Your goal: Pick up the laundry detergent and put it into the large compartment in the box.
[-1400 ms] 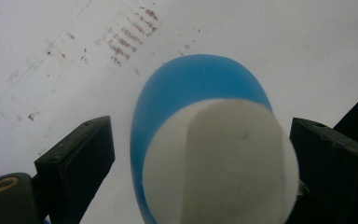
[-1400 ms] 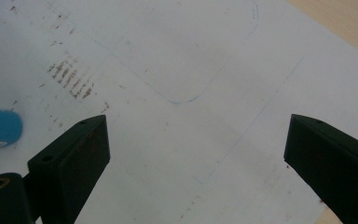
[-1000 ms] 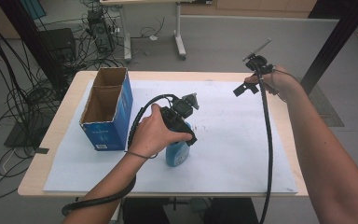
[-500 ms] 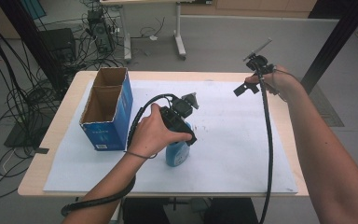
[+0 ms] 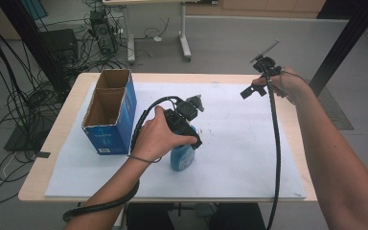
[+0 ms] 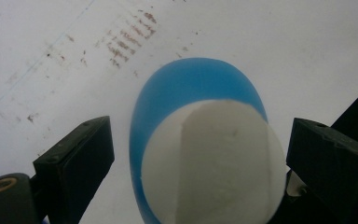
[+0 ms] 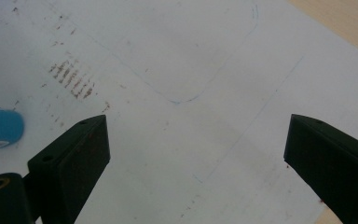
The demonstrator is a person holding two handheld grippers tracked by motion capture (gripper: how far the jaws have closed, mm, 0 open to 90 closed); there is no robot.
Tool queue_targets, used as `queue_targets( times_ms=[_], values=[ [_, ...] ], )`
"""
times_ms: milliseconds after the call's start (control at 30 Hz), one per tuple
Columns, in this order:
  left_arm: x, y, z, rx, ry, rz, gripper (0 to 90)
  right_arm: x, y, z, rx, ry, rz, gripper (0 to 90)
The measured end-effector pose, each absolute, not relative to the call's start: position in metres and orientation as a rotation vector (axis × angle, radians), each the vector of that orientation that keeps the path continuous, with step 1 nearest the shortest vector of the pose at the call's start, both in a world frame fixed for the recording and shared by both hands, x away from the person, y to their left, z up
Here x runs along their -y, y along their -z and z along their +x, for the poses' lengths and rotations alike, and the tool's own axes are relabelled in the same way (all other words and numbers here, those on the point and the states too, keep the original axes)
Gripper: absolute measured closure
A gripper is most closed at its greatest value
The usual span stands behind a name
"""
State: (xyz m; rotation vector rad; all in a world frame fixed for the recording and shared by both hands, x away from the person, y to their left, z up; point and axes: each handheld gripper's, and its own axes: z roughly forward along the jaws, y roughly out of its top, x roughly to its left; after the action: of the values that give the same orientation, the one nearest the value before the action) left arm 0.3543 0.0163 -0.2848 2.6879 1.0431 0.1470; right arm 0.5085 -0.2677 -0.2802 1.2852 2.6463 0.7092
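At the left of the high view a blue cardboard box stands open-topped on the white paper sheet that covers the wooden table; its two compartments look empty from above. Just right of the box, the person's left hand holds the left gripper directly over a blue bottle that stands upright on the sheet near the table's front edge. Hand and gripper hide the bottle's top from this camera.

The left gripper view fills in what is hidden there: it looks straight down on the bottle's white cap, with the blue body showing around and beyond it. The two black jaws stand spread, one on each side of the cap. The left jaw is clearly apart from it; the right jaw sits very close to the cap's edge, and contact there cannot be told. Brown smudges mark the paper beyond the bottle.

Farther right in the high view, the right hand holds the right gripper above the sheet's far right part, well apart from the bottle, its cable trailing down toward the front edge. The right gripper view shows those jaws wide apart over bare paper with faint pen outlines, nothing between them, and a blue end of the bottle at the left margin.
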Motion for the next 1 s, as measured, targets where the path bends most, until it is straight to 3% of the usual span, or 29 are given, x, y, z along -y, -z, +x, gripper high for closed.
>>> queue_targets(
  times_ms=[1000],
  values=[
    [-0.0158, 0.2871, 0.3536, -1.045, -0.135, 2.687, 7.8, 0.2674, 0.282, 0.5094, -2.651, -0.708, 1.294, 6.4]
  ],
)
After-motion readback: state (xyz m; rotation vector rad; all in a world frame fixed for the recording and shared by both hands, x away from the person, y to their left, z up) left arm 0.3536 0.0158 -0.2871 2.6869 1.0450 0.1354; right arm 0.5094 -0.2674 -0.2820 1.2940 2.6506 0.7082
